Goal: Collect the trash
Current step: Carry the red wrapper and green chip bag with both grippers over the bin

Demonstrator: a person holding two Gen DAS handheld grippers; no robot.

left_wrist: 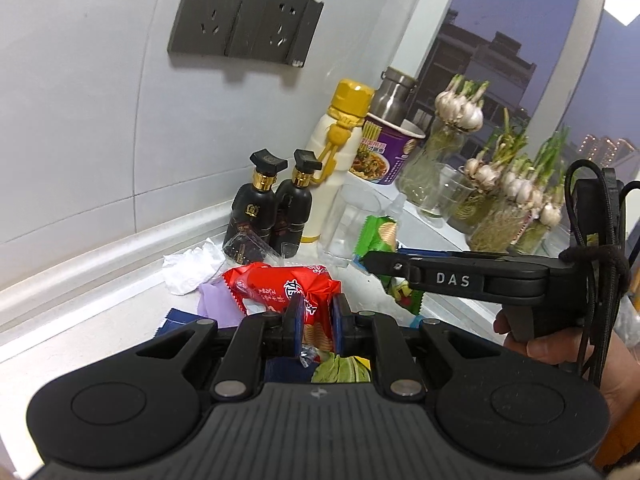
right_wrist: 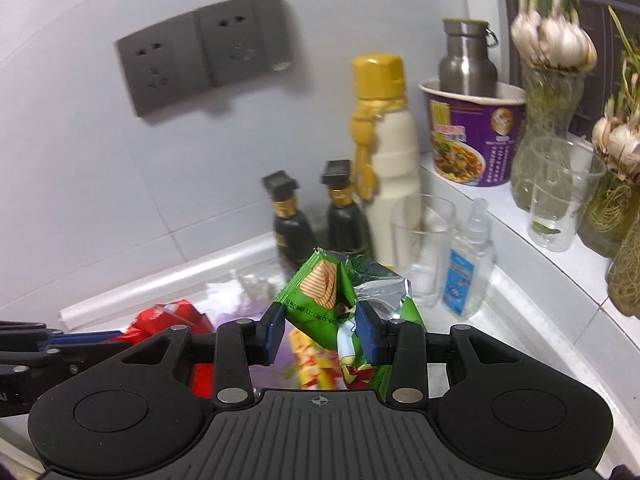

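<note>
The left claw (left_wrist: 316,322) was clamped narrow on a red snack wrapper (left_wrist: 280,288), whose long axis ran away from the camera toward the wall, its crimped end ahead. The right claw (right_wrist: 320,332) gripped a green snack wrapper (right_wrist: 324,292), standing roughly upright with its crimped end on top. Both wrappers hung above the white surface (left_wrist: 80,320). Ahead, two black bottles (left_wrist: 268,216), a clear glass (right_wrist: 420,240) and a spray bottle (right_wrist: 468,264) crowded the corner; the raised edge along the wall stood near.

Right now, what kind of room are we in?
Likely a home kitchen counter by a window: tiled wall with a double wall socket, two dark sauce bottles, an instant noodle cup and sprouting garlic in glass jars on the sill.
</note>
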